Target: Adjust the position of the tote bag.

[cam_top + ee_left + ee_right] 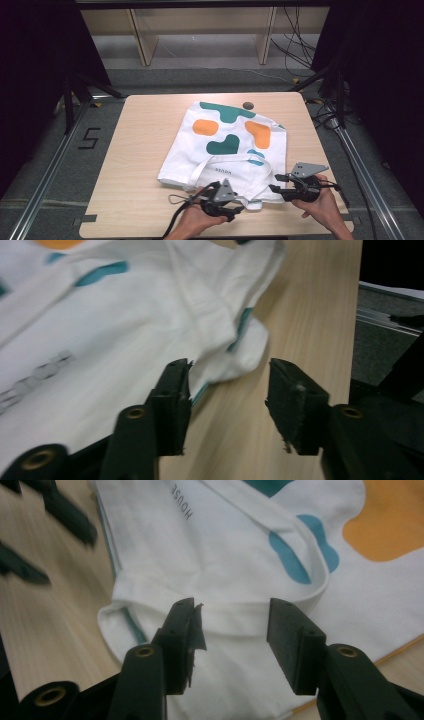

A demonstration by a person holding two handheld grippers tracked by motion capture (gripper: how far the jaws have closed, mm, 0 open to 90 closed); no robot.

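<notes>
— Table (145, 130) first: how much room around the bag?

— Plenty on the far-left wood, and a bare strip along my near edge. My tote bag (225, 142) lies flat mid-table, its mouth towards me, far corner near a small dark disc (248, 105).

— And your claws?

— My left gripper (229, 390) is released, jaws apart over the bag's near corner and bare wood. My right gripper (231, 630) is released too, straddling a white handle (260, 617) without pinching it.

— Any writing?

— "HOUSE", I think; the print (183, 502) is partly cut off.

Table brightly lit, surroundings dark; both gripper views blurred
</notes>
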